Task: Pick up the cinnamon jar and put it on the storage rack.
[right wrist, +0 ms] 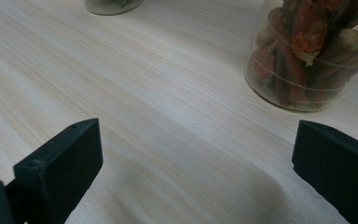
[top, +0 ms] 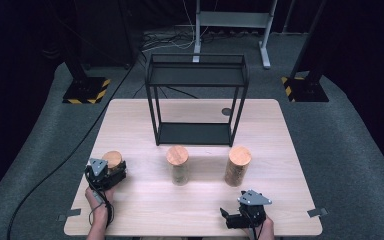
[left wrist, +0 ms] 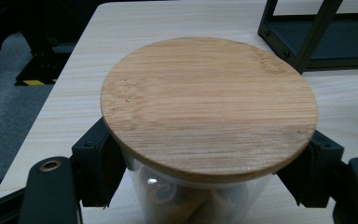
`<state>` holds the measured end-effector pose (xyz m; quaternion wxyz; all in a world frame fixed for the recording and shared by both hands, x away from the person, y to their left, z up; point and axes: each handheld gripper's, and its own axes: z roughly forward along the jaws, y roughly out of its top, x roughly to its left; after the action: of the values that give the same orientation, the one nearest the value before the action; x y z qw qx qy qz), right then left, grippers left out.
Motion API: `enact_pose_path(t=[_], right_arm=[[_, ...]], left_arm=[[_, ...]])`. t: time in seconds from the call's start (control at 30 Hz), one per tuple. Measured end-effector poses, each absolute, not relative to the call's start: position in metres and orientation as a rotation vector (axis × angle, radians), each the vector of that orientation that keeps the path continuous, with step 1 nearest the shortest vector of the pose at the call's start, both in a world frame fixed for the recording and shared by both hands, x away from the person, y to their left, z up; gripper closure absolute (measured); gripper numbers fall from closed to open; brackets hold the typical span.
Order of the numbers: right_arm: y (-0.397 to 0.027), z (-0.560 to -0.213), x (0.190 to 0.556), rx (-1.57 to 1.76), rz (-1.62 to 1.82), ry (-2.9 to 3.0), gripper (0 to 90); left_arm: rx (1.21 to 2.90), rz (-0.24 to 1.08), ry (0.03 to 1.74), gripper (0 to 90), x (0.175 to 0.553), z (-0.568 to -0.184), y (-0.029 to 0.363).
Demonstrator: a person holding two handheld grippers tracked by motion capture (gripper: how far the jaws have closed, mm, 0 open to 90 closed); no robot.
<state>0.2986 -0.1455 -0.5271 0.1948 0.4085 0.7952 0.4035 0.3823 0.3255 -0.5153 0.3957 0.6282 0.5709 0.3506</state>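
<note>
Jaws of the left gripper [left wrist: 205, 186] were clamped on the glass body of the left jar [left wrist: 200, 200], just under its round bamboo lid [left wrist: 209, 105]. That jar stood on the wooden table [top: 145, 200], left of the black wire shelf [top: 196, 100] and nearer the person. The right gripper [right wrist: 196, 177] hovered low with its jaws wide apart, holding nothing, near the right jar [right wrist: 307, 51] of dried red pieces in front of the shelf.
</note>
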Motion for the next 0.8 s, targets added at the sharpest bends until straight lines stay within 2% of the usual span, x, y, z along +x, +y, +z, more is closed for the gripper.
enact_pose_path(t=[0.8], right_arm=[[-0.146,-0.527,0.299,1.147,1.137,2.227,1.0]], left_arm=[[1.621,0.876,1.395,25.0,0.386,-0.512,0.312]])
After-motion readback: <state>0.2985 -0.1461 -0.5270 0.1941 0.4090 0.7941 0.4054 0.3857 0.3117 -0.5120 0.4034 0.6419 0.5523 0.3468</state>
